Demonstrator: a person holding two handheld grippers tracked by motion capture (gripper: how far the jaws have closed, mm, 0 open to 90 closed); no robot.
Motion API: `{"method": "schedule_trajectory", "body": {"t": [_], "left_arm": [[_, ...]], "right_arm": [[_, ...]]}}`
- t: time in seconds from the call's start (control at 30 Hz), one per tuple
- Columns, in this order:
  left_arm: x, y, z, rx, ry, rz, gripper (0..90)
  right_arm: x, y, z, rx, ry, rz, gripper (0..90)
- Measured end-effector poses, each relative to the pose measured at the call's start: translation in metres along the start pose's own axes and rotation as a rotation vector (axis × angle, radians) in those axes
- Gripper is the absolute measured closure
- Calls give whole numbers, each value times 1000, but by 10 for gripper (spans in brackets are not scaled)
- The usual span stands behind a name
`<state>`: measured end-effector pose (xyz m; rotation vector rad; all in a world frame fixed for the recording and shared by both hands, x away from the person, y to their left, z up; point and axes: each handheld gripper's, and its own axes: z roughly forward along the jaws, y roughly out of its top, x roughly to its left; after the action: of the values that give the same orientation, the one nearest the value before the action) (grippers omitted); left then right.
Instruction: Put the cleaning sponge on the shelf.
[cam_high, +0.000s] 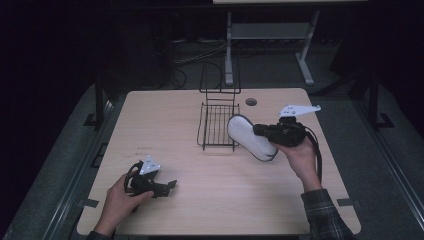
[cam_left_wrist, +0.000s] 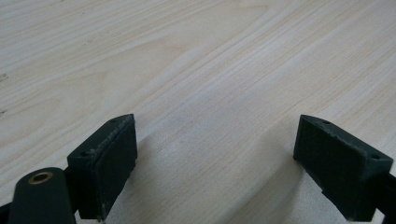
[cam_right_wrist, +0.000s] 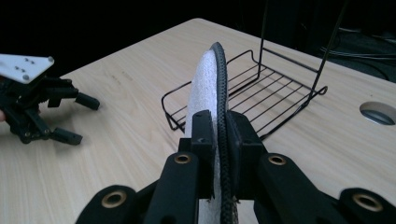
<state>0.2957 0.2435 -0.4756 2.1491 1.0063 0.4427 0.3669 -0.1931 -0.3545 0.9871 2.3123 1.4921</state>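
Observation:
My right gripper (cam_high: 260, 131) is shut on a white fuzzy slipper (cam_high: 248, 136) with a black rim, held on edge above the table just right of a black wire rack (cam_high: 218, 104). In the right gripper view both jaws (cam_right_wrist: 218, 128) pinch the slipper's (cam_right_wrist: 208, 79) edge, and the rack (cam_right_wrist: 275, 86) lies just beyond it. My left gripper (cam_high: 170, 187) rests low at the table's front left, open with nothing between its jaws. The left gripper view shows its jaws (cam_left_wrist: 215, 154) wide apart over bare wood (cam_left_wrist: 187, 56). It also appears far left as the other gripper (cam_right_wrist: 77, 119).
The wire rack has a tall upright back frame (cam_high: 220, 75) at the table's far middle. A round cable hole (cam_high: 251, 102) sits near the far edge. A white desk frame (cam_high: 270, 35) stands on the floor behind the table.

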Motion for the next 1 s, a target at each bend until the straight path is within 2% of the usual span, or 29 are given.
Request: {"method": "schedule_trajectory", "body": {"t": [0.27,0.47,1.0], "left_arm": [[0,0,0,2,0,3,127],[0,0,0,2,-1,3,127],[0,0,0,3,-1,1,126]], "right_arm": [[-5,12,12,-17,1,13,820],[-8,24,25,-13,-5,13,820],[-20,42,58,-8,-12,42,820]]}}
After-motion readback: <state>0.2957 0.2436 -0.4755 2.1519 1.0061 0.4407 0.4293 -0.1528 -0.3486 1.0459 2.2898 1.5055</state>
